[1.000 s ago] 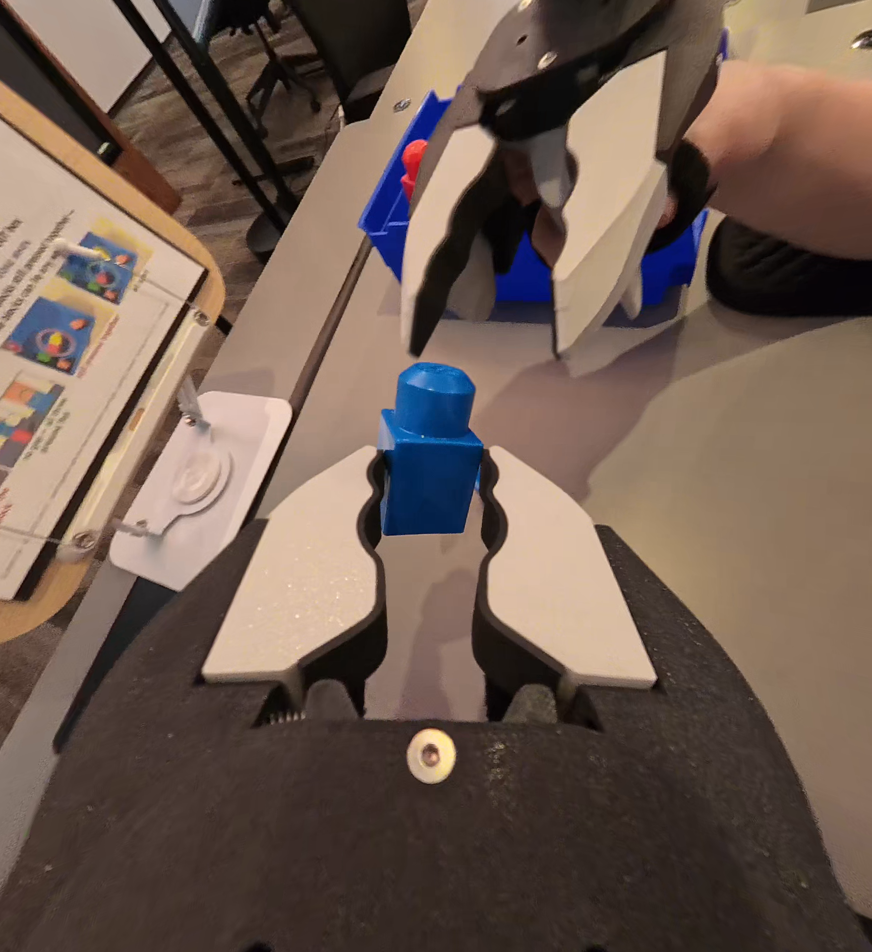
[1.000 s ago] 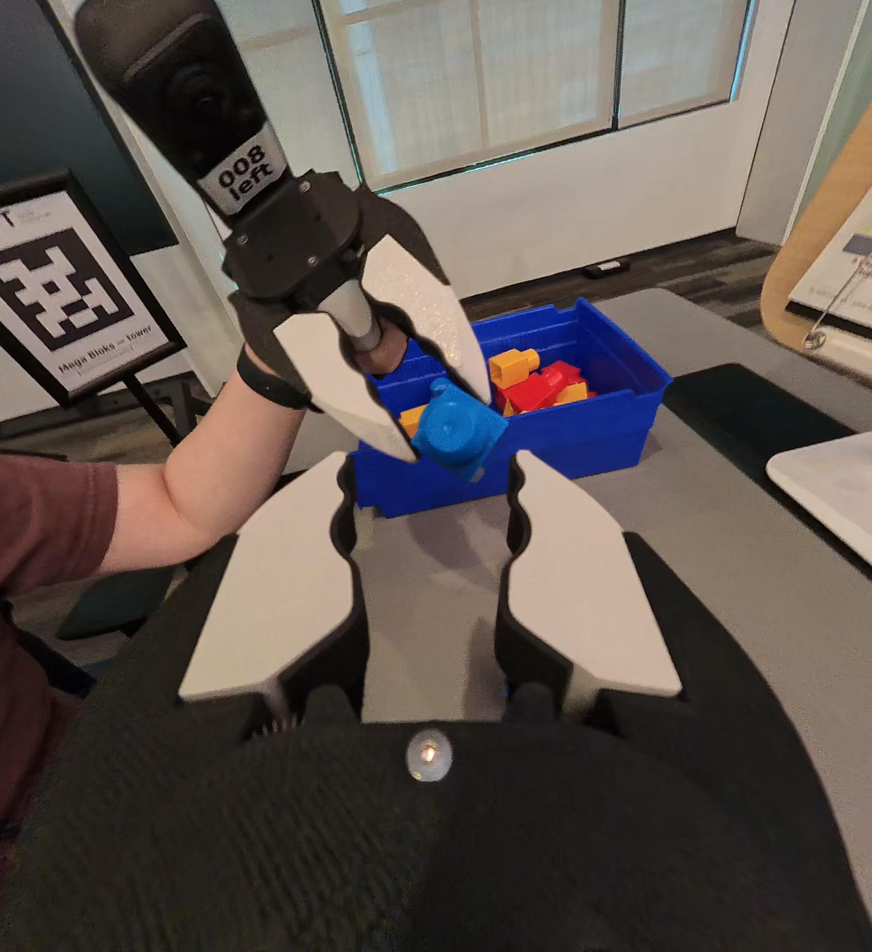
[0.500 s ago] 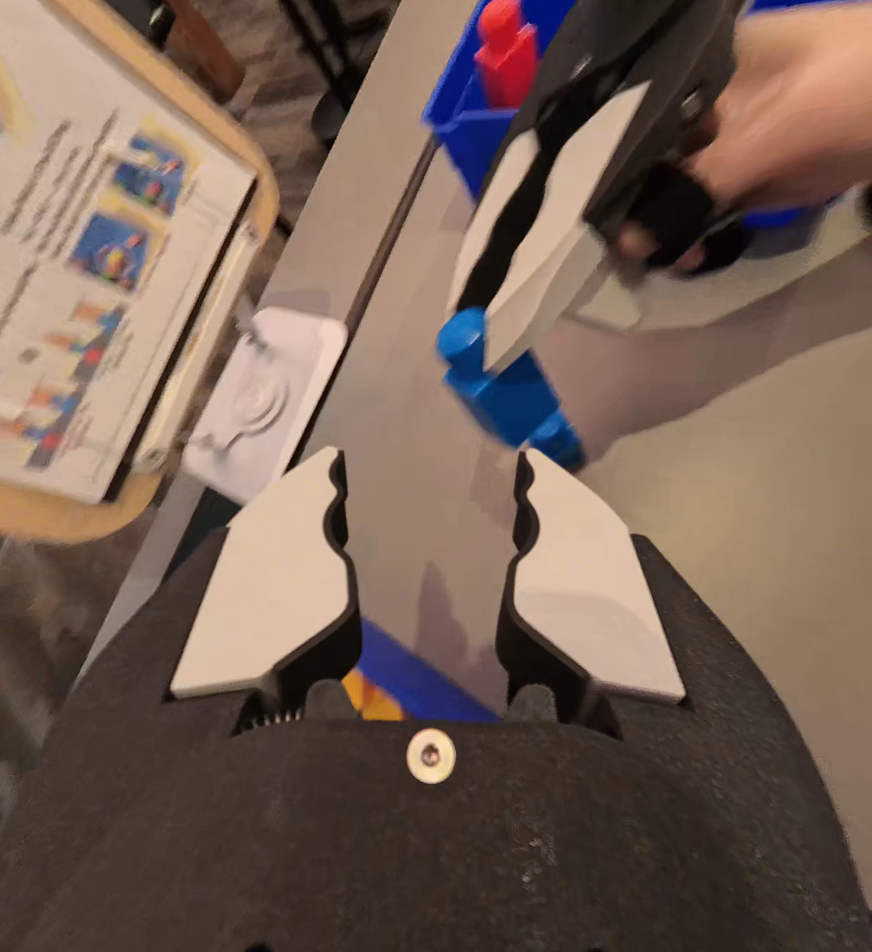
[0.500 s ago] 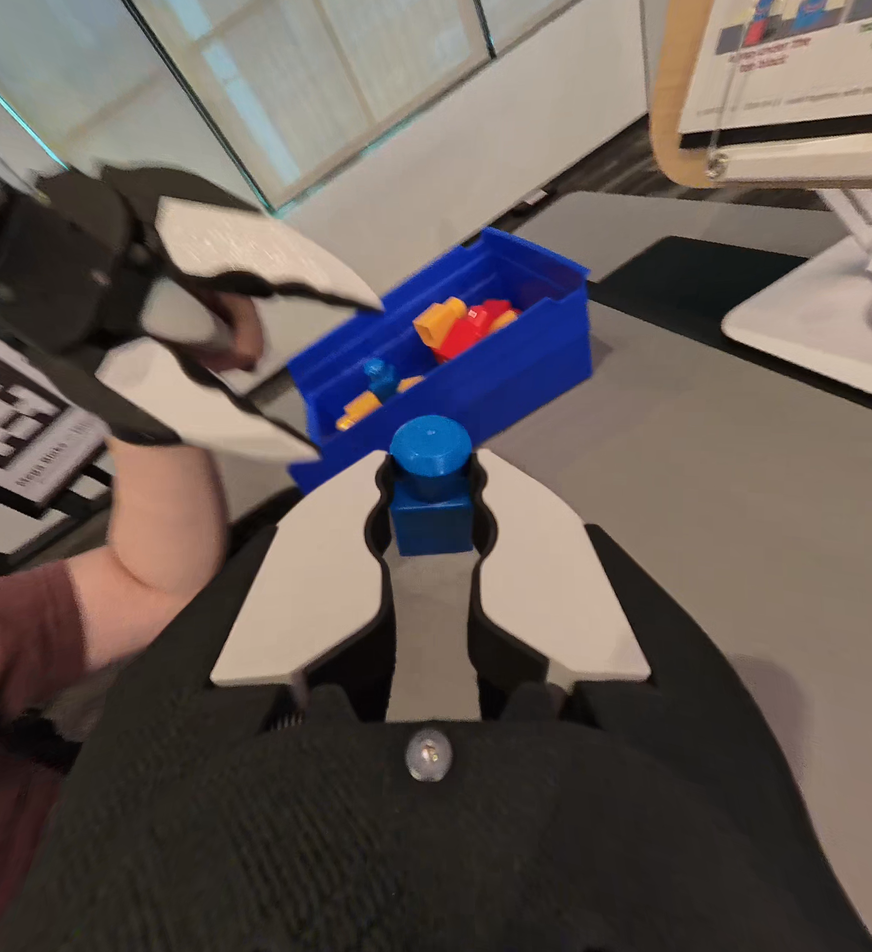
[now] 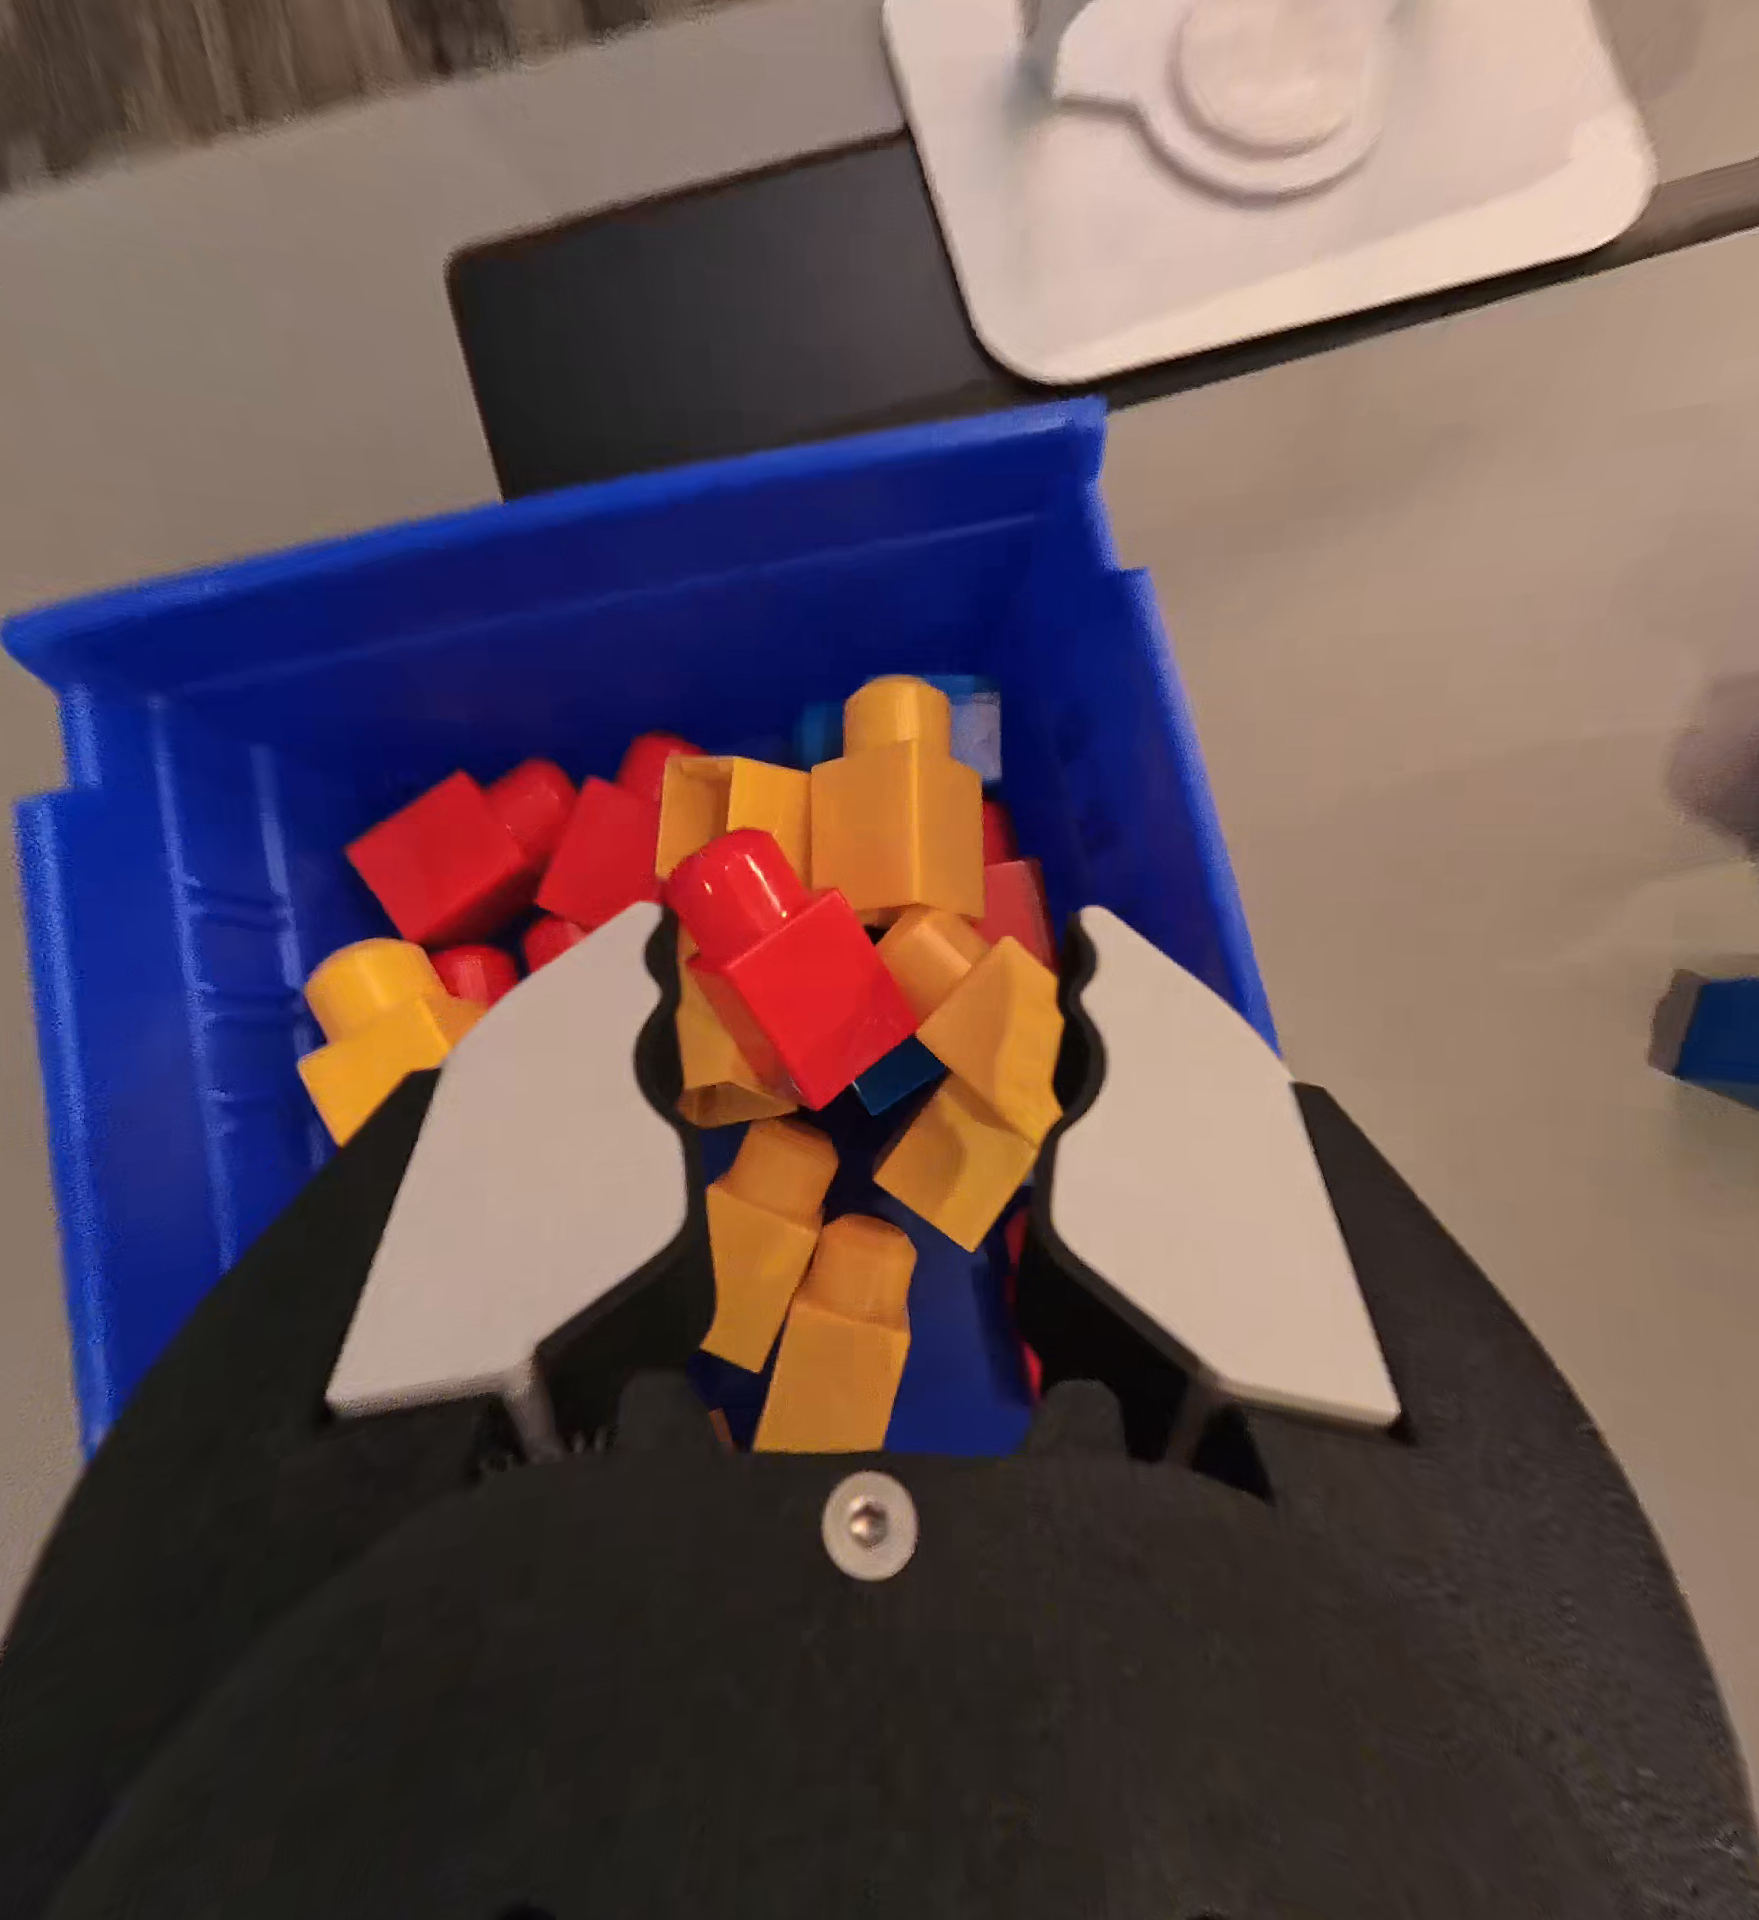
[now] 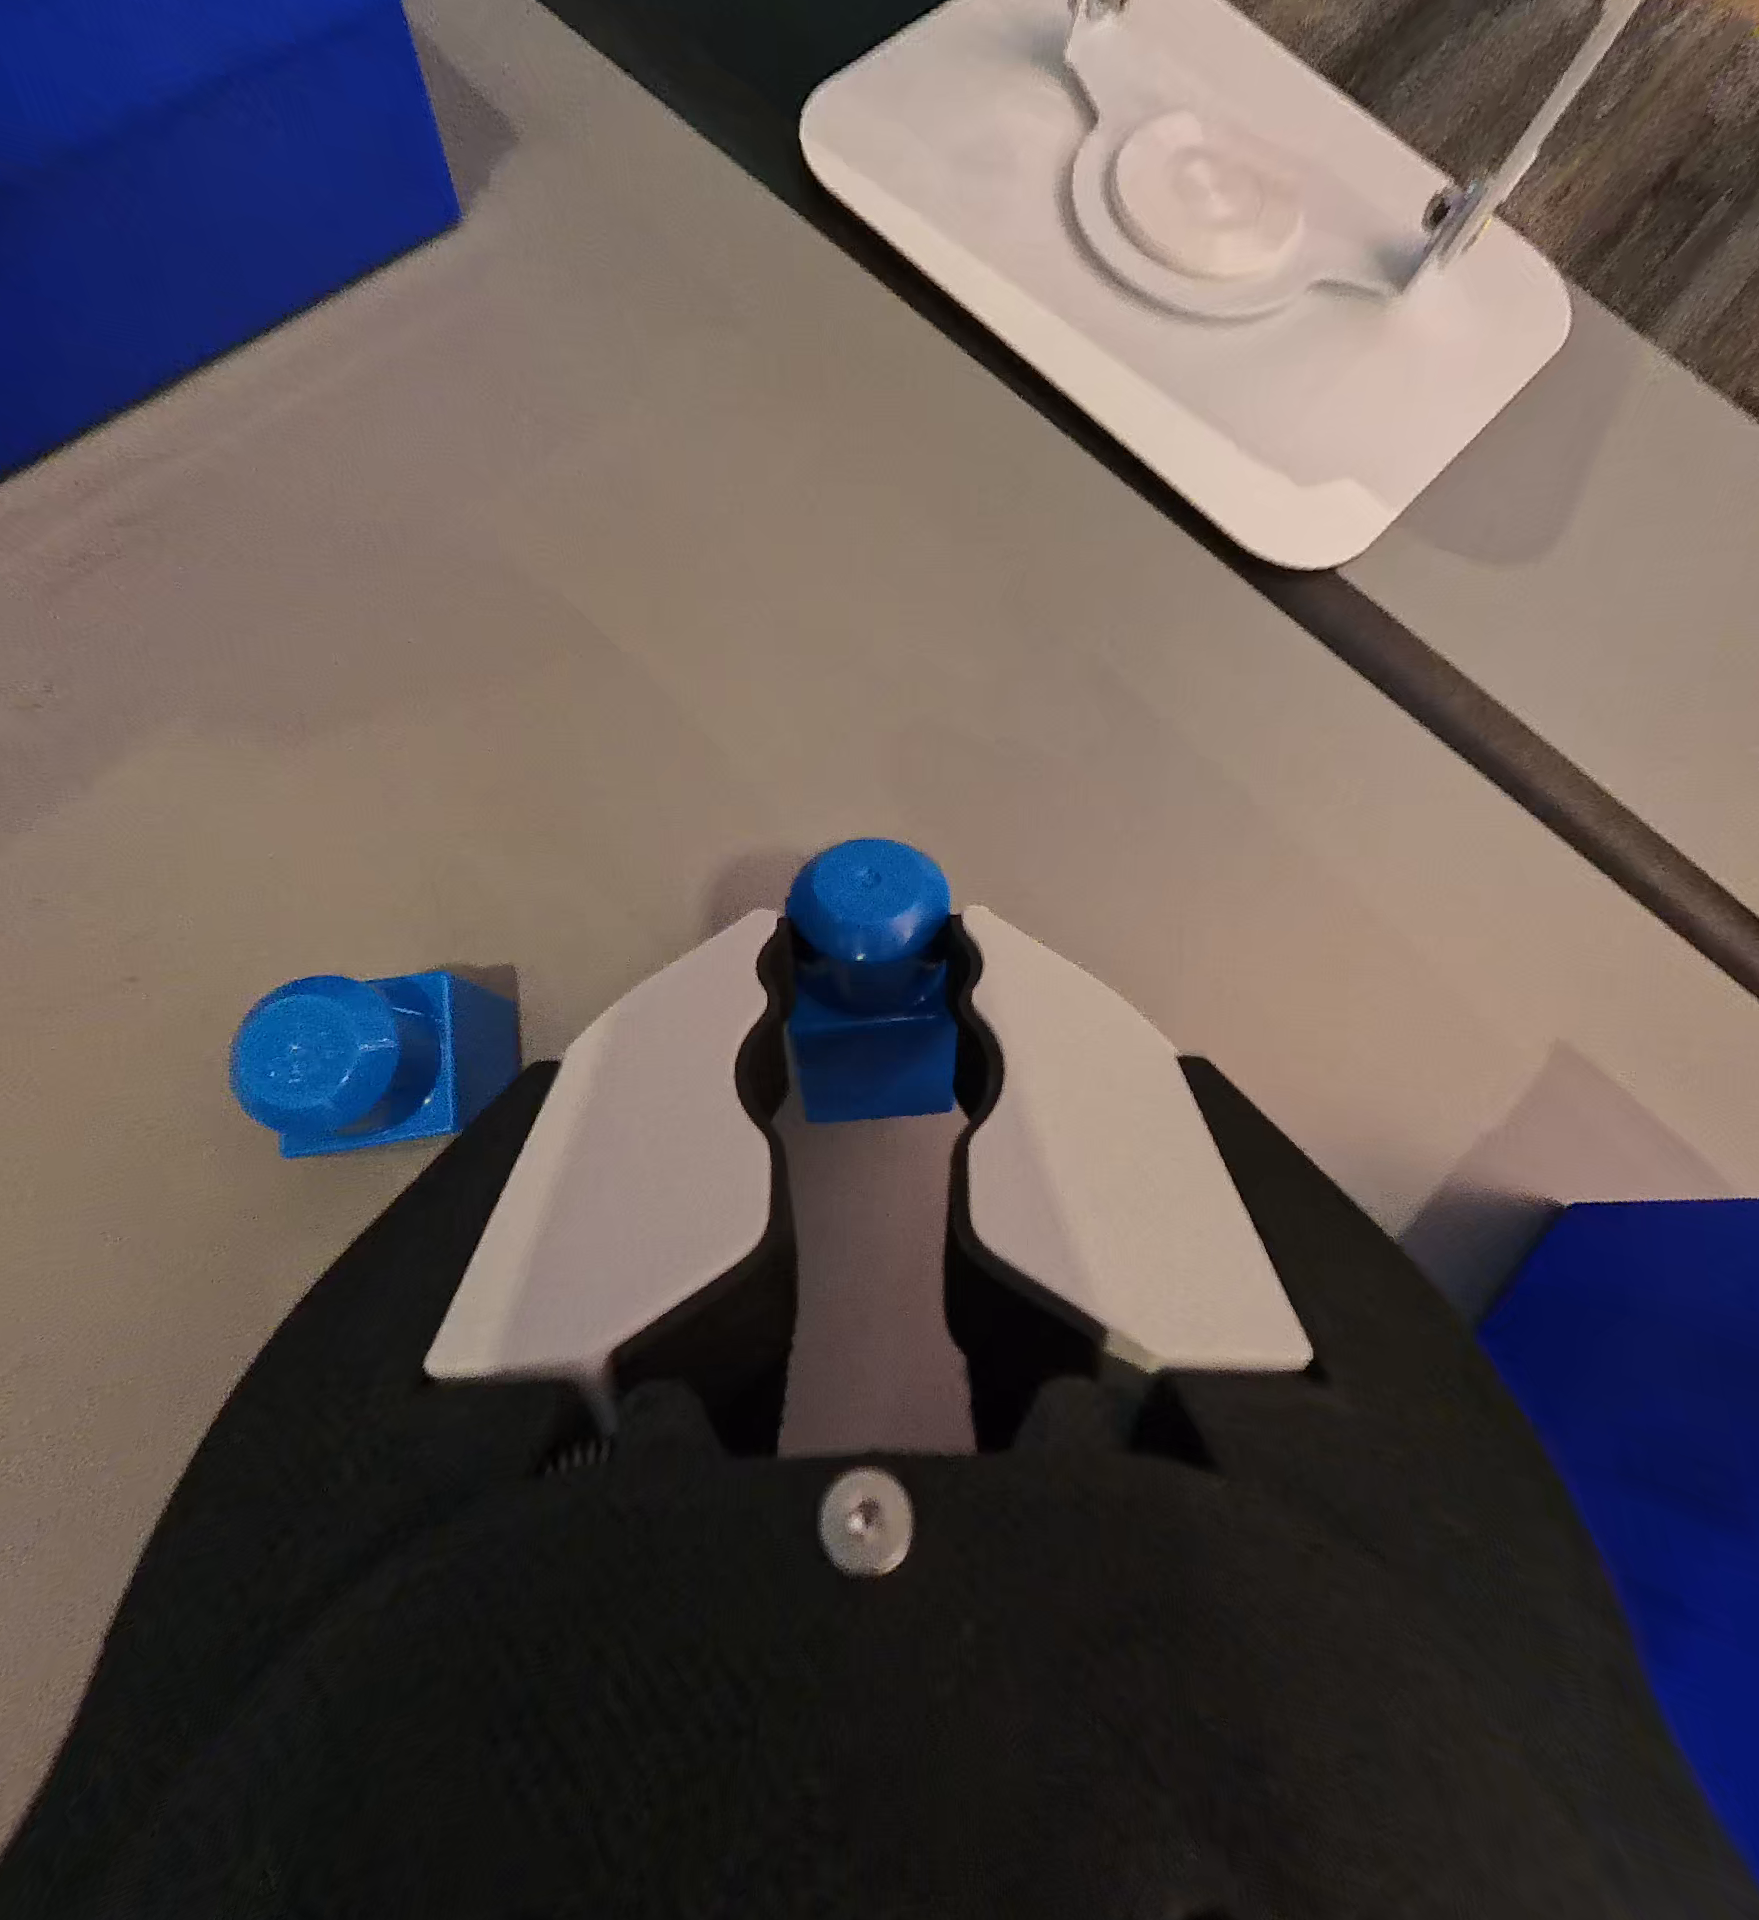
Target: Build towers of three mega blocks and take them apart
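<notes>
My left gripper (image 5: pixel 867 920) is open over the blue bin (image 5: pixel 563 582), which holds several red, yellow and blue blocks. A red block (image 5: pixel 792 977) lies on the pile between my fingertips, and the pads do not press on it. My right gripper (image 6: pixel 867 925) is shut on a blue block (image 6: pixel 870 1039), stud pointing forward, low over the grey table (image 6: pixel 646 623). A second blue block (image 6: pixel 366 1060) stands on the table just left of it. That block also shows at the right edge of the left wrist view (image 5: pixel 1748 1039).
A white stand base (image 6: pixel 1187 260) sits at the table's far edge, also in the left wrist view (image 5: pixel 1270 156). A black mat (image 5: pixel 709 332) lies behind the bin. The bin's wall (image 6: pixel 127 208) is at upper left, and another blue wall (image 6: pixel 1685 1507) at lower right.
My left gripper let go of the blue block, opened wide and swung over the bin. My right gripper closed on that block and carried it down beside the other blue block.
</notes>
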`<state>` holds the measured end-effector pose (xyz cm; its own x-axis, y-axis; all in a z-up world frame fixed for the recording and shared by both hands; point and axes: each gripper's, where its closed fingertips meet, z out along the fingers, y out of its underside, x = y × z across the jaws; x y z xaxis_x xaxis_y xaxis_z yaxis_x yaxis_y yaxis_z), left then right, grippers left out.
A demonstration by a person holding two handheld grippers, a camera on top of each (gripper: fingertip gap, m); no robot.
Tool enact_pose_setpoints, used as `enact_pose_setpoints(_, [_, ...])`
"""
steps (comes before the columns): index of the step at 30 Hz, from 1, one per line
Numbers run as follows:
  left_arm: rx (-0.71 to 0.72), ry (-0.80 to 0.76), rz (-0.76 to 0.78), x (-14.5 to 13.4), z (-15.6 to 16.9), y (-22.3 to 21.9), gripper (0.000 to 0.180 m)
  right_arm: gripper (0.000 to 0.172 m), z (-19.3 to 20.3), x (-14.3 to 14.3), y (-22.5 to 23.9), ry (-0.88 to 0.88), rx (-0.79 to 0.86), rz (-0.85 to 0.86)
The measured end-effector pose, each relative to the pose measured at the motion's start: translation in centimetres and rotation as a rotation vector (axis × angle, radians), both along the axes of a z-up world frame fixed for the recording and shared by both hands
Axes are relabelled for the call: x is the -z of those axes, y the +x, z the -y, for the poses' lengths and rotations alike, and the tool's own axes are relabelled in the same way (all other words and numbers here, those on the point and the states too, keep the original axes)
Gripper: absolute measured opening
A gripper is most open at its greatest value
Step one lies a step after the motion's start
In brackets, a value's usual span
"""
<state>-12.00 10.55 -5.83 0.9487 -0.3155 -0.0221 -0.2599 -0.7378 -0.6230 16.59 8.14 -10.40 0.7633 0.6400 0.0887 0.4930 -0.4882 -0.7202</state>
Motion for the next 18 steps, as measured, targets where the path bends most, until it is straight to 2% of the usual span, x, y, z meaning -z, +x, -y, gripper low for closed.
enact_pose_setpoints(2, [-0.044, -0.048, -0.047, 1.4, -0.2, -0.3, 0.074, 0.029, 0.1, 0.7, 0.2, -0.031, 0.012, 0.022])
enact_pose_setpoints(7, [-0.152, -0.069, -0.177, 2.5, -0.4, -2.4, 0.072, 0.033, -0.2, 1.1, 0.8, -0.018, 0.043, 0.094])
enact_pose_setpoints(11, [-0.171, -0.097, -0.215, 3.2, -0.3, -3.1, 0.062, 0.045, 0.0, 0.9, 0.7, -0.013, 0.043, 0.122])
enact_pose_setpoints(14, [-0.173, -0.114, -0.205, 3.5, -0.1, -3.2, 0.042, 0.047, 0.3, 0.5, 0.2, -0.004, 0.025, 0.12])
enact_pose_setpoints(18, [-0.197, -0.171, -0.29, 4.3, 0.6, -4.6, 0.035, 0.048, 0.7, 0.2, -0.3, -0.009, 0.005, 0.112])
